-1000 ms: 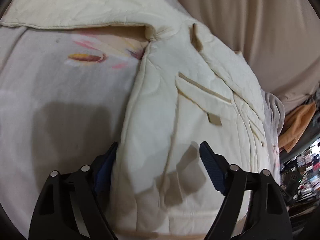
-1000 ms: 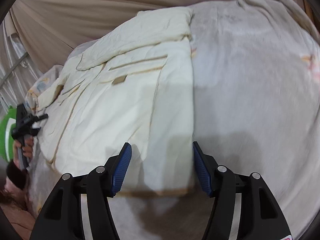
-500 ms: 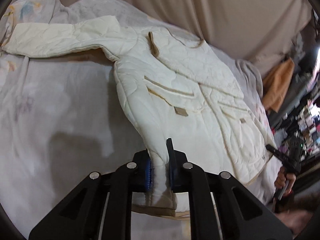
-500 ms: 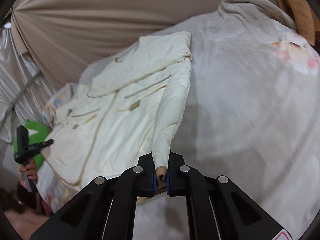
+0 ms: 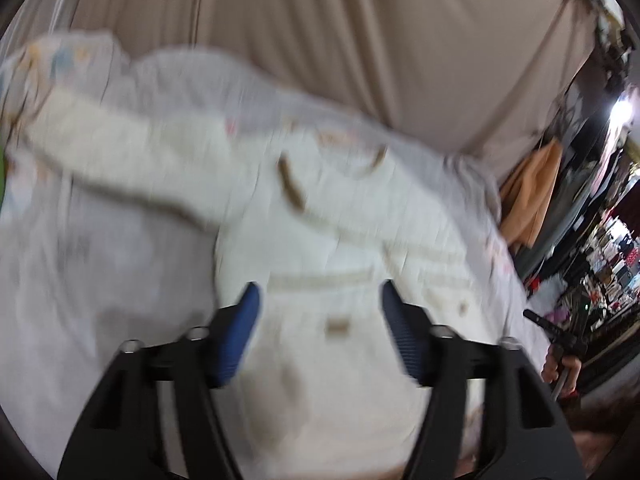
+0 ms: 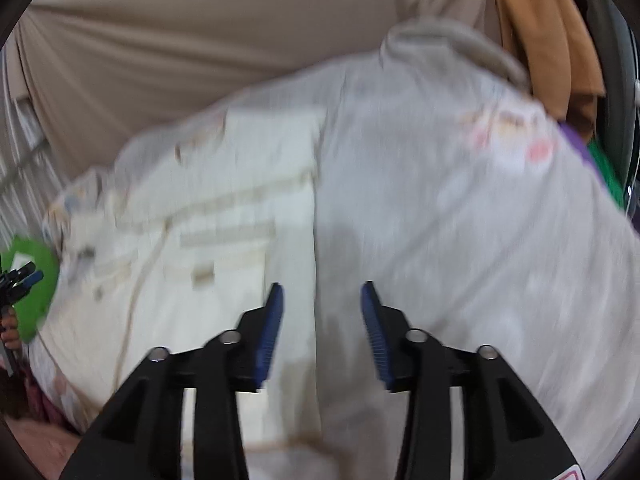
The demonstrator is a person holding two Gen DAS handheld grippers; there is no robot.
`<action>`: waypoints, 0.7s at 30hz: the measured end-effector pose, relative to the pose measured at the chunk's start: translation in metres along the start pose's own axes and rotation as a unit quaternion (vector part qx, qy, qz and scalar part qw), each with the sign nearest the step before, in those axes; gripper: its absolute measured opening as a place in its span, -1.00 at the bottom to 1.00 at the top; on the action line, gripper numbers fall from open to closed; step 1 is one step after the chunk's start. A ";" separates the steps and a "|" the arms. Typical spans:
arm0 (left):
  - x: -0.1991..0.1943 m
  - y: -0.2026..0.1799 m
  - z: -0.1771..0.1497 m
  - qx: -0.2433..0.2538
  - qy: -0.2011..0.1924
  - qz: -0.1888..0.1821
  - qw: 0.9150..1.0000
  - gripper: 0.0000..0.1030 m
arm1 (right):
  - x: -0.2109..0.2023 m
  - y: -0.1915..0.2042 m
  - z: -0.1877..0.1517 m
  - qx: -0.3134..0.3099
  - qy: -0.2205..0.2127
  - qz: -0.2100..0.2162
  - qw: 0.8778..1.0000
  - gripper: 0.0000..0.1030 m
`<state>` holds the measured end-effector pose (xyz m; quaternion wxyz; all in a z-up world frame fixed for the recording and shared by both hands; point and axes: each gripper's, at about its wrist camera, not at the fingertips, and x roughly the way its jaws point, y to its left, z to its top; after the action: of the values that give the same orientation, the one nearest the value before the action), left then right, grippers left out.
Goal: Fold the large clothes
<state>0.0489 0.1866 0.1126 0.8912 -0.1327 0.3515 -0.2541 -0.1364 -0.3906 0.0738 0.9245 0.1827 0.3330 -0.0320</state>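
A cream quilted jacket (image 5: 332, 240) lies spread on a pale grey blanket (image 5: 80, 280), one sleeve (image 5: 120, 156) stretched out to the left. Both views are blurred by motion. My left gripper (image 5: 318, 312) hangs above the jacket's lower front, its jaws opening, with nothing pinched between the blue pads (image 5: 240, 332). In the right wrist view the jacket (image 6: 208, 232) fills the left half, its straight side edge running down the middle. My right gripper (image 6: 322, 320) is above that edge, jaws opening, holding nothing.
A beige curtain (image 5: 360, 40) backs the bed. An orange cloth (image 5: 532, 196) hangs at the right, beside cluttered shelves (image 5: 600, 264). A person's hand with the other gripper (image 5: 560, 356) shows at the right edge. A green object (image 6: 28, 280) sits at the bed's left.
Half a second ago each gripper was shut on a jacket edge and lifting it. Now both have let go, stand open and have risen; the jacket lies flat again.
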 end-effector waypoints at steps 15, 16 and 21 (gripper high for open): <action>0.257 0.041 0.060 -0.119 0.117 -0.005 0.986 -0.57 | 0.224 0.045 0.099 0.012 0.063 0.010 0.998 -0.59; 0.254 0.036 0.058 -0.106 0.112 -0.006 0.988 -0.79 | 0.218 0.047 0.098 0.007 0.056 0.016 0.998 -0.76; 0.224 0.005 0.052 -0.043 0.094 -0.044 0.994 -0.89 | 0.159 0.029 0.098 0.025 -0.023 0.039 0.999 -0.90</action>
<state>0.2267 0.0714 0.0227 0.8356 -0.1615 0.4381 -0.2894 0.0510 -0.3891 0.0530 0.9277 0.2177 0.3032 -0.0084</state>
